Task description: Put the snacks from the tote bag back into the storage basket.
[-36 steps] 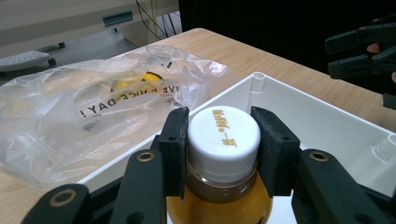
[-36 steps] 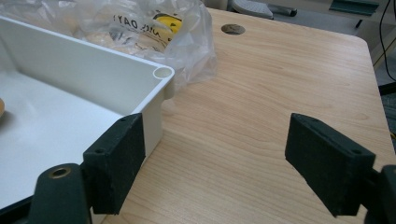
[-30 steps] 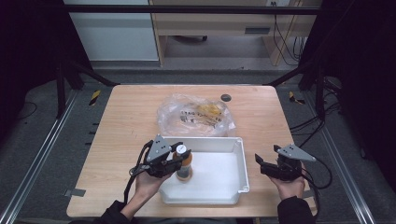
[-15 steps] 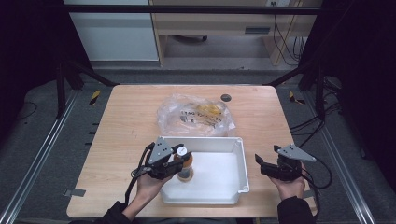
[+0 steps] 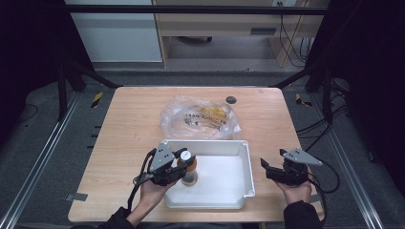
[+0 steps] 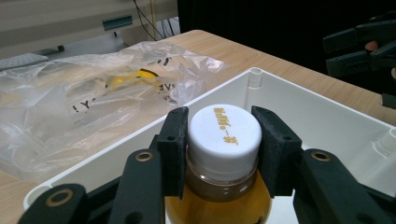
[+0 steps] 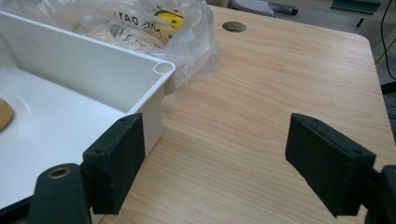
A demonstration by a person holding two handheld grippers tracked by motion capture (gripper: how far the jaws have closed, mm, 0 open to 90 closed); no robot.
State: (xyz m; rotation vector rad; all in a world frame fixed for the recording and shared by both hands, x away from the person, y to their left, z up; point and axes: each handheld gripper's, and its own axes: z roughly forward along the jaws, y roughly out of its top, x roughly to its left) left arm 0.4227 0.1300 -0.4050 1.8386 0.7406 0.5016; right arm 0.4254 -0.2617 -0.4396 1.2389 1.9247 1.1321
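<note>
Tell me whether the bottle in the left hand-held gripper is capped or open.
Capped: the bottle wears a white screw cap, with the left hand-held gripper shut on either side of it.

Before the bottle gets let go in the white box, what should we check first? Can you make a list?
1. Left tool pinches the bottle at its white cap: ok.
2. Bottle stands upright: ok.
3. Bottle is over the inside of the white bin, not its rim: ok.
4. Bottle's bottom rests on the bin floor: cannot tell.
5. Right tool is open and outside the bin, out of the way: ok.
6. Plastic bag lies behind the bin, not in it: ok.
</note>
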